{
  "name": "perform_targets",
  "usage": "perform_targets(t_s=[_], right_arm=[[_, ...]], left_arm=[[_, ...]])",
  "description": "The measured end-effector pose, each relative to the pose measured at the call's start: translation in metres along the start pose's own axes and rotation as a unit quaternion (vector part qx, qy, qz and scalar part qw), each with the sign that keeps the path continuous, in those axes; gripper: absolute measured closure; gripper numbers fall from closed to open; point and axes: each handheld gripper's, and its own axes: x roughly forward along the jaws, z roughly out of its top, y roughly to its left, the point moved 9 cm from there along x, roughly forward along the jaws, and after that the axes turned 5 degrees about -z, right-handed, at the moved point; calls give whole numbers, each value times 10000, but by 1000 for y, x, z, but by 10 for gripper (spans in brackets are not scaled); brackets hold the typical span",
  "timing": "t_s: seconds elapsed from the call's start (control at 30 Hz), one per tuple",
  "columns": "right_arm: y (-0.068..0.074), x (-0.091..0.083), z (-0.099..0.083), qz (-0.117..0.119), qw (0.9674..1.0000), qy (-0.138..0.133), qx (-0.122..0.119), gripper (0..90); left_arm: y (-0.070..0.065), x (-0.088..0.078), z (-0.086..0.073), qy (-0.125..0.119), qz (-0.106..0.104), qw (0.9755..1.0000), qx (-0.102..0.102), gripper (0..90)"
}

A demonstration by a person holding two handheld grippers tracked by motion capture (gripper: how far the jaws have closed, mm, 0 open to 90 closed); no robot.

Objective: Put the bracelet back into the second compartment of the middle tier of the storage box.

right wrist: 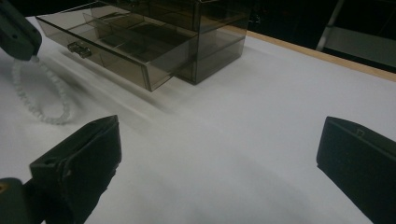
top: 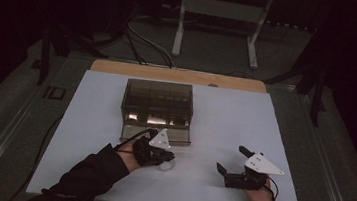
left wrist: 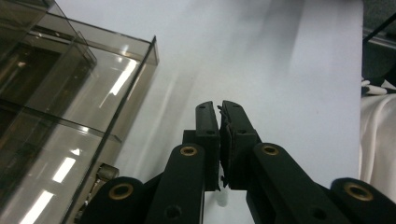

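Black left gripper is pinched tight on a string of small clear beads, just in front of the smoky see-through plastic box's open drawer. Right gripper jaws stand wide apart, holding nothing.

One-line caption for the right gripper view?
Open tongs face a smoky drawer box, drawer pulled out; the other tongs hold a bead bracelet.

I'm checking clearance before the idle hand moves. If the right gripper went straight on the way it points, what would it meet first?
Probably nothing at once: the right gripper has open jaws over bare white table. The smoky plastic drawer box and the bead bracelet lie off to its left, though depth is unclear.
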Motion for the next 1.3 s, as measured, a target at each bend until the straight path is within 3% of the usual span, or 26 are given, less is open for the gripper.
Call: perform_targets(t_s=[0.37,0.83,1.3], right_arm=[[0,0,0,2,10000,-3,18,0],[0,0,0,2,10000,-3,27,0],[0,0,0,11,10000,-9,-1,0]], left_arm=[[2,-15,13,-117,90,9998,133,887],[2,-37,29,-355,-14,9993,126,887],[10,-57,43,-411,81,9988,242,886]])
